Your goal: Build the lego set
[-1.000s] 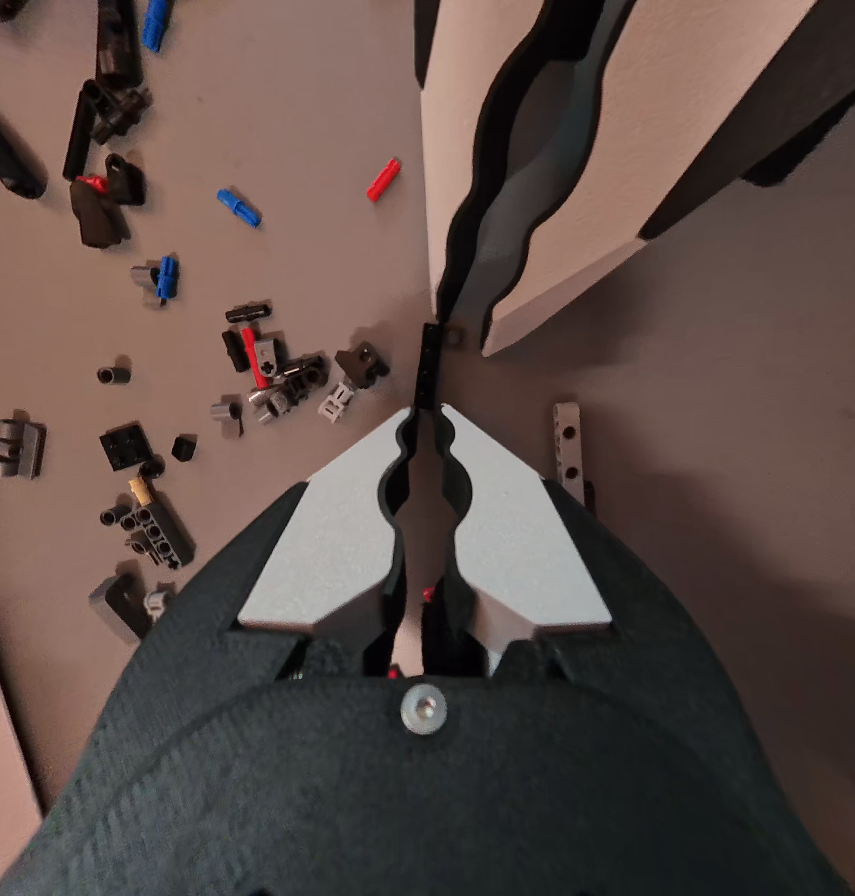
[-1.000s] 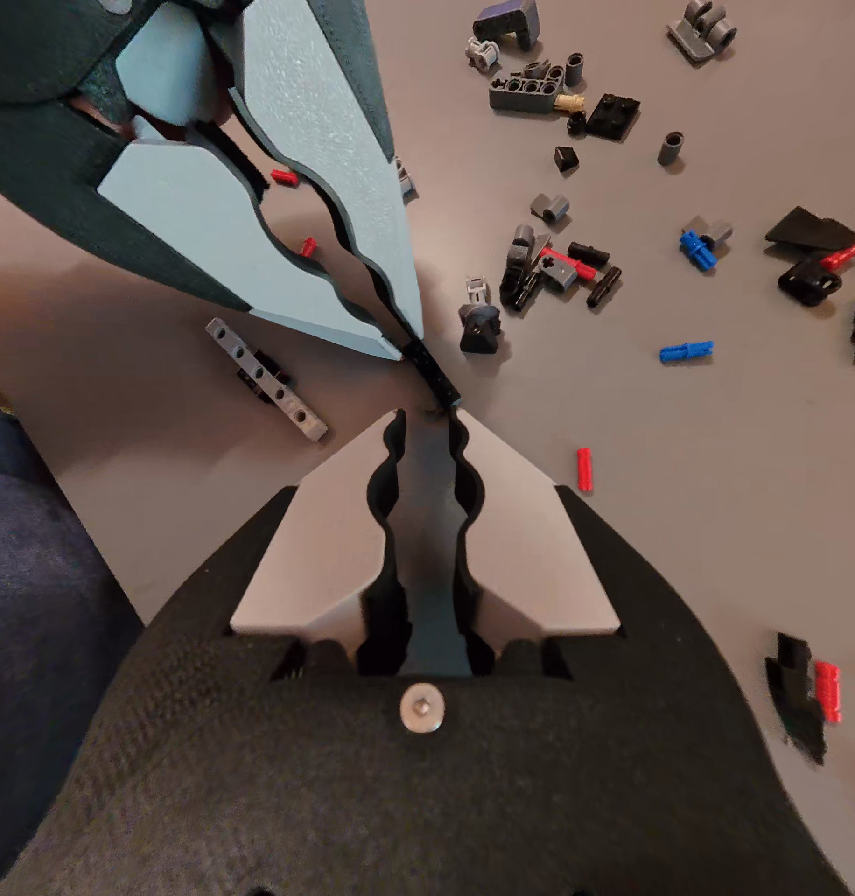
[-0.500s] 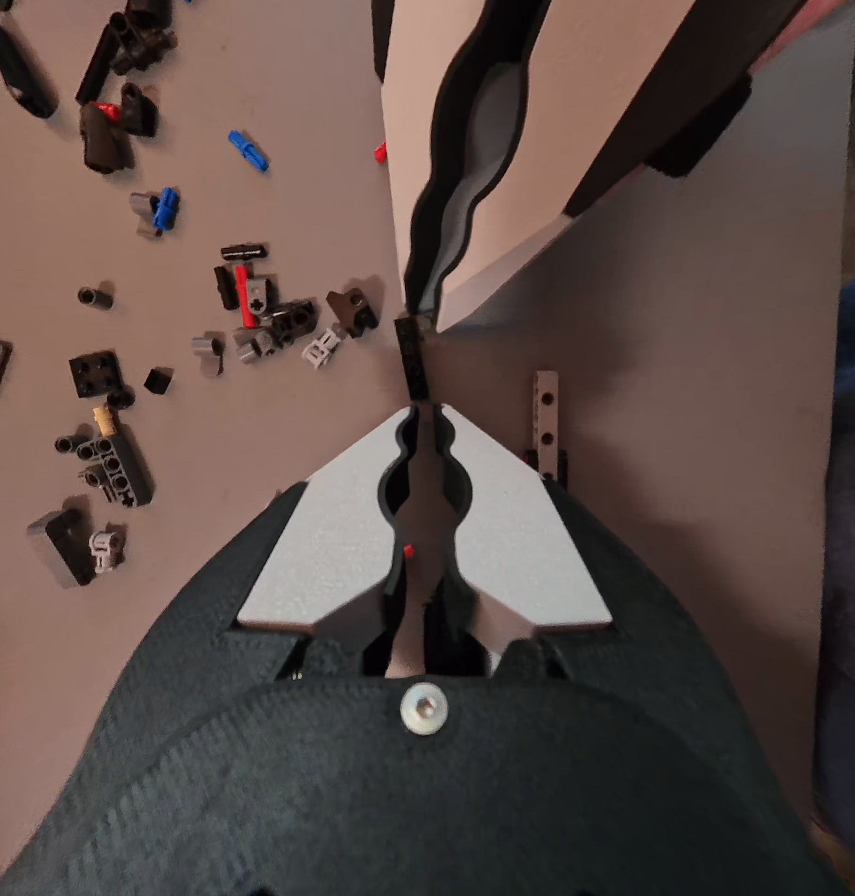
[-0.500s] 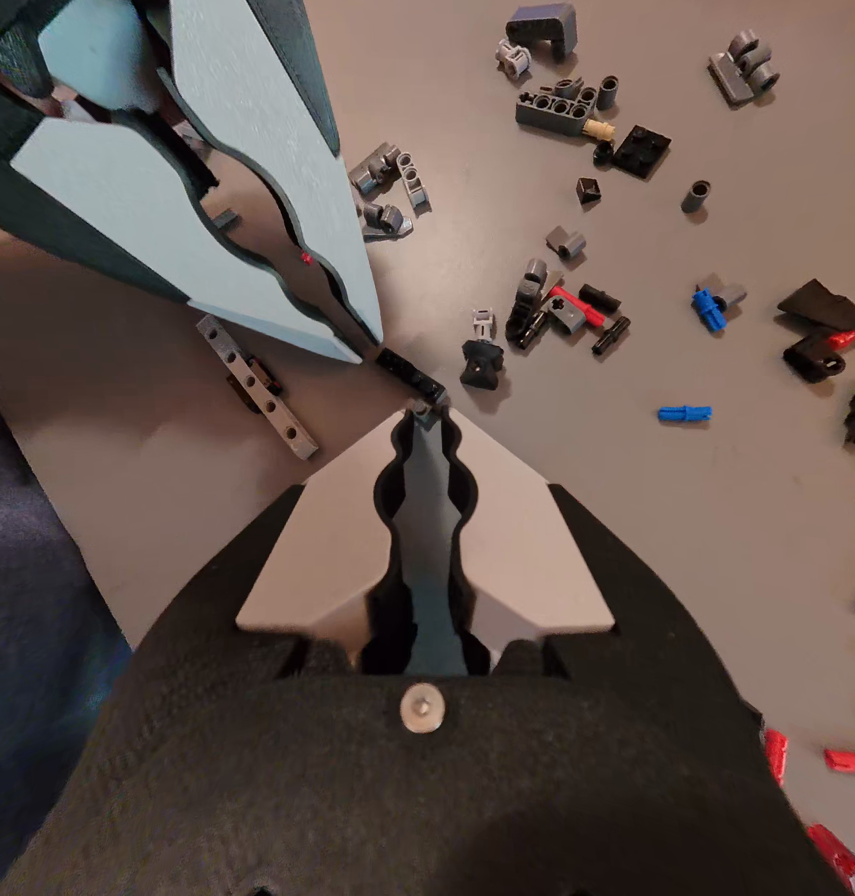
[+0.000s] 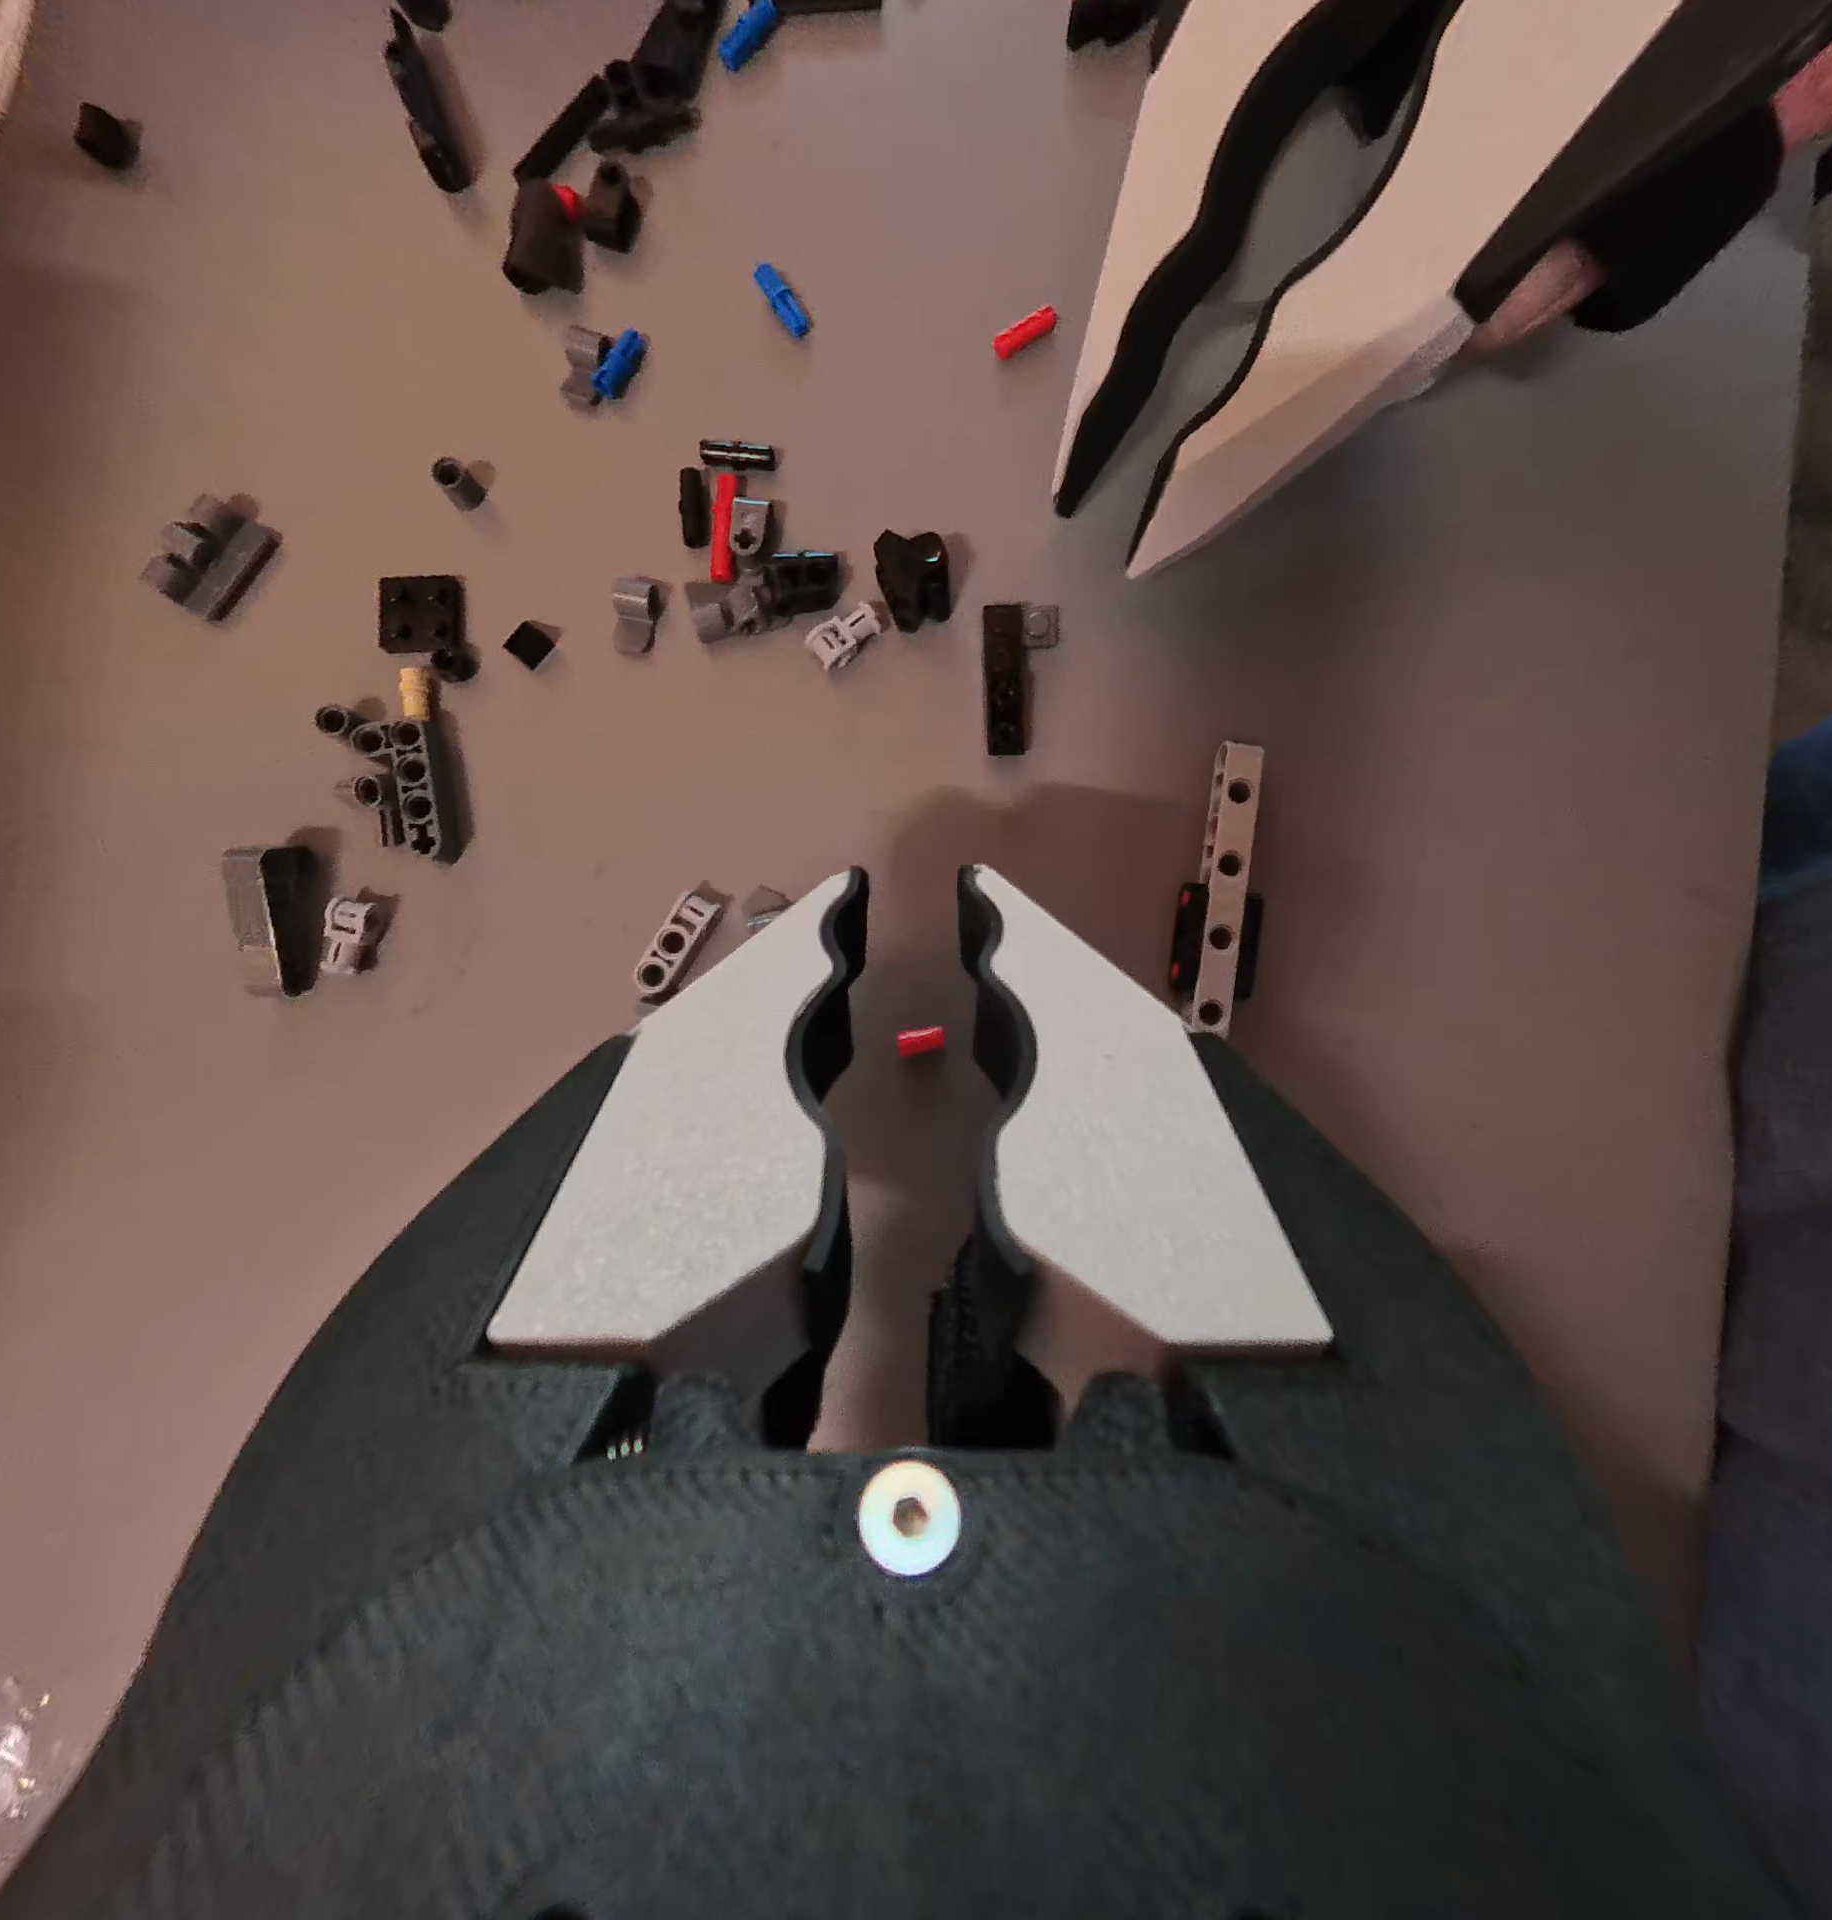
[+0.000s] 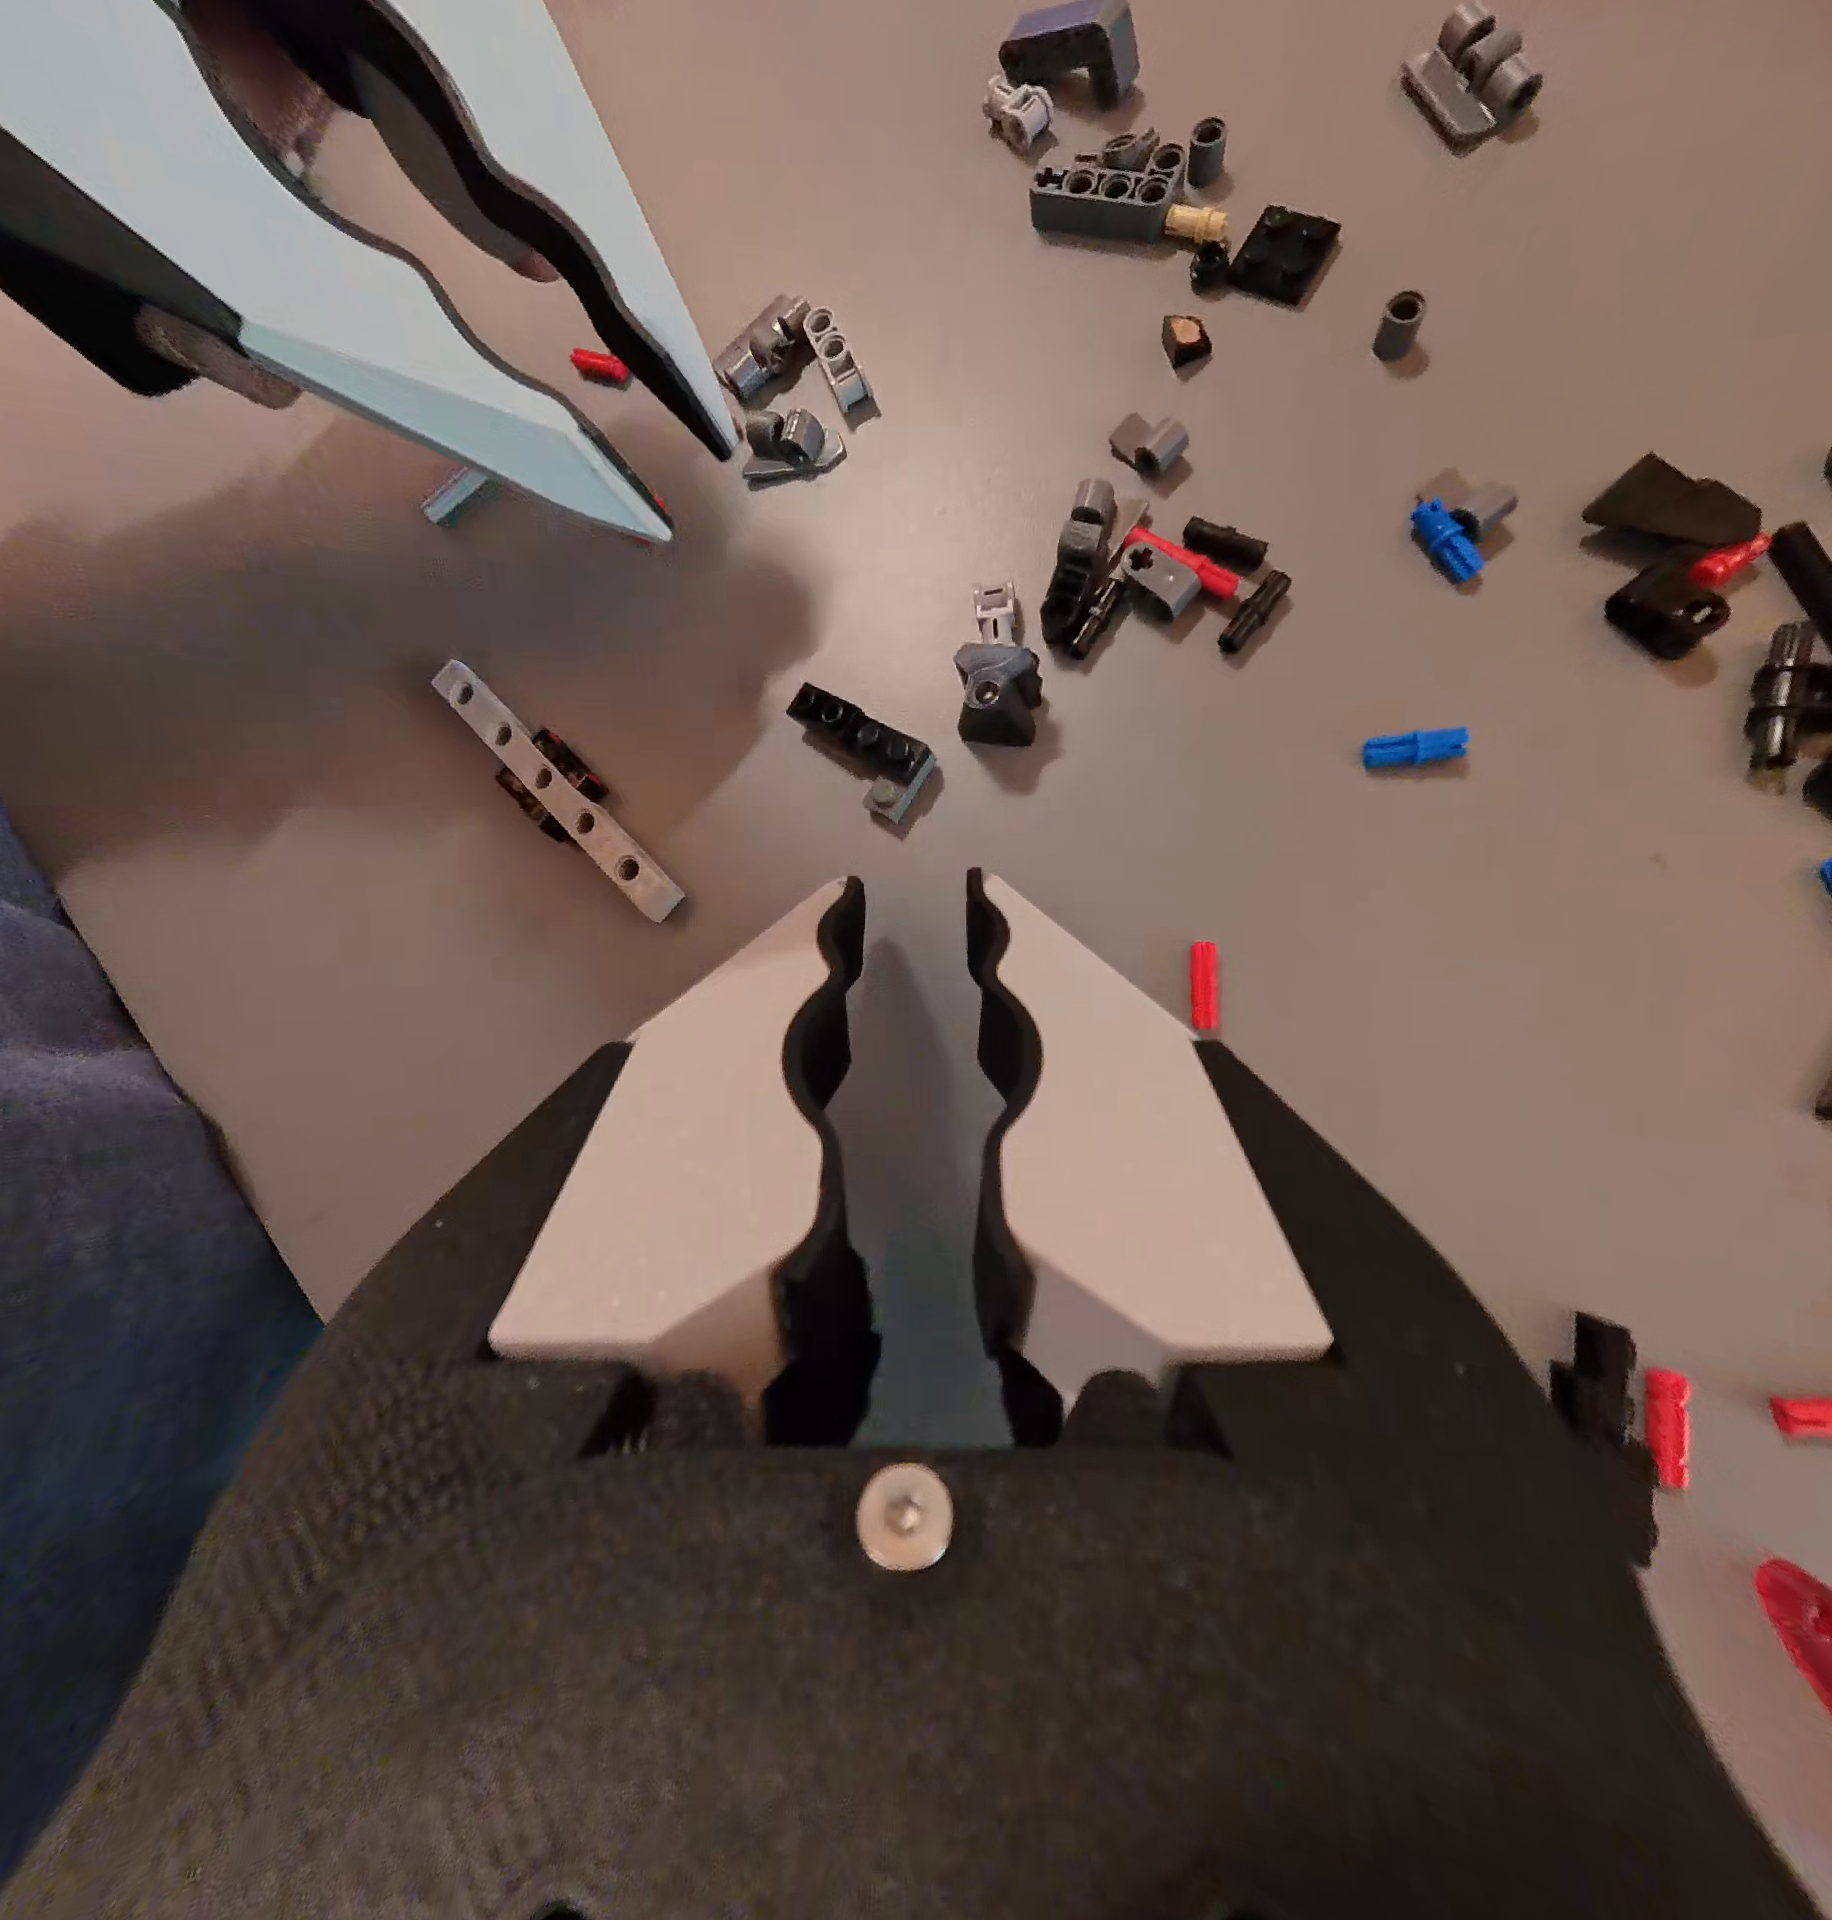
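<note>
A black studded plate with a small grey piece at one end lies flat on the table; it also shows in the right wrist view. My left gripper is open and empty, pulled back from the plate. My right gripper is open and empty, just short of the plate; it shows in the left wrist view above the table. A grey beam with holes and a black-red part on it lies to the right of my left gripper, and shows in the right wrist view.
Loose black, grey, blue and red Lego parts are scattered over the table, such as a blue pin and a black square plate. A small red pin lies between my left fingers. A person's blue-clad leg is at the table edge. The left gripper's tips are roughly 9 centimeters from the right gripper's. About 8 centimeters separates my right fingertips from the blue pin. It turns up in the left wrist view as well.
Both grippers were shut on the ends of the black plate. Both have opened and drawn back, and the plate now lies on the table.
</note>
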Available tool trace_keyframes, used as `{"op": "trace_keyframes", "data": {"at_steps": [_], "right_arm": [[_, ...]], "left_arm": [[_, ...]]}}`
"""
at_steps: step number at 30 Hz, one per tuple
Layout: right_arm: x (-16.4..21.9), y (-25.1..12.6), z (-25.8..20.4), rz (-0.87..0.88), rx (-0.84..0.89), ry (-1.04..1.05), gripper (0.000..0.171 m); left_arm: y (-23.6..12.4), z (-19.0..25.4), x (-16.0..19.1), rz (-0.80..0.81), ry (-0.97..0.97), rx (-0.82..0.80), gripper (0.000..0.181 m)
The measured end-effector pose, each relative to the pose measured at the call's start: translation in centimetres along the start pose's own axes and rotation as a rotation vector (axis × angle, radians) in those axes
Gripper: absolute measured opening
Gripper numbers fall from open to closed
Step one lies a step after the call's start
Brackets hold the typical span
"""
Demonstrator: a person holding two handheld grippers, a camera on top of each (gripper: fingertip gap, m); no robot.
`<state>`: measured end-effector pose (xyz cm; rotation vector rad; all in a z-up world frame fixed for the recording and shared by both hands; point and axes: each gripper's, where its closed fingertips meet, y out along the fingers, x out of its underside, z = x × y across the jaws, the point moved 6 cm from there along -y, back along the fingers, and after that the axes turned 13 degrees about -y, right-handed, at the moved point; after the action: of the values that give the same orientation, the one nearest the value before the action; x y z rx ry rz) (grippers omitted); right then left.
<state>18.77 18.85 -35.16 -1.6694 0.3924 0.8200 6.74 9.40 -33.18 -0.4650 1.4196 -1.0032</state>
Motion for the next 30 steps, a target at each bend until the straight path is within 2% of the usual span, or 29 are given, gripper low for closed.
{"op": "trace_keyframes", "data": {"at_steps": [13,23,26,28,30], "right_arm": [[-0.3,0.5,-0.2,-0.007,0.018,-0.054,0.027],[-0.6,1.2,0.1,-0.011,0.018,-0.092,0.020],[-0.8,1.5,0.1,-0.010,-0.013,-0.139,0.012],[-1.0,1.5,0.3,-0.010,-0.034,-0.144,0.020],[-1.2,0.9,0.4,0.005,-0.033,-0.149,0.021]], "left_arm": [[-0.6,-0.2,0.8,0.028,-0.074,-0.048,0.018],[-1.5,-0.4,1.7,0.051,-0.154,-0.088,0.017],[-1.7,-0.3,1.8,0.056,-0.165,-0.092,0.017],[-1.7,-0.2,1.8,0.058,-0.171,-0.098,0.017],[-1.8,0.0,1.7,0.065,-0.171,-0.095,0.017]]}}
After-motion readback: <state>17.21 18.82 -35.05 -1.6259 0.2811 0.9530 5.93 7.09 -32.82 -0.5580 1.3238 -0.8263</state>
